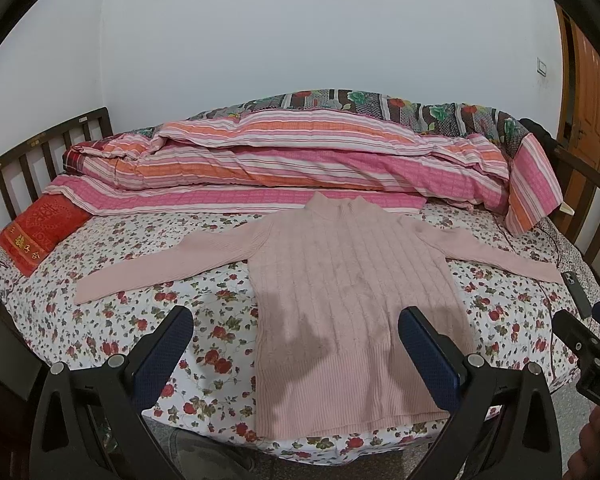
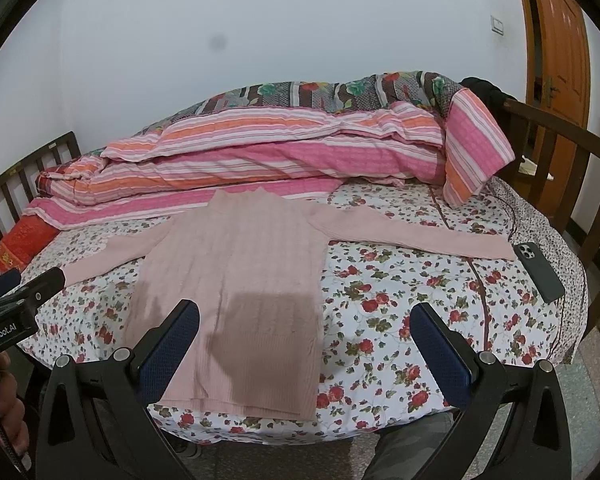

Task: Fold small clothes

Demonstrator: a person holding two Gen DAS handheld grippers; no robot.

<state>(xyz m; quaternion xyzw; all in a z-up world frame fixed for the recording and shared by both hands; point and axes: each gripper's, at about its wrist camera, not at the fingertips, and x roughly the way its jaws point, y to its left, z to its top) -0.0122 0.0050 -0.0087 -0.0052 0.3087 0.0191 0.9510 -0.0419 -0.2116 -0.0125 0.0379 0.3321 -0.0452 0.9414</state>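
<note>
A pale pink ribbed sweater (image 1: pixel 340 280) lies flat on the floral bedsheet (image 1: pixel 148 312), collar away from me, both sleeves spread sideways. It also shows in the right wrist view (image 2: pixel 236 272). My left gripper (image 1: pixel 296 316) is open and empty, held above the sweater's lower left hem. My right gripper (image 2: pixel 306 312) is open and empty, above the sweater's lower right edge. The right gripper's body shows at the left wrist view's right edge (image 1: pixel 584 340), and the left gripper's body at the right wrist view's left edge (image 2: pixel 20 304).
A rolled pink and orange striped quilt (image 1: pixel 300 160) lies along the back of the bed. A red pillow (image 1: pixel 40 232) sits at the far left. A dark phone (image 2: pixel 540 272) lies by the right sleeve cuff. Wooden rails (image 2: pixel 560 152) bound both ends.
</note>
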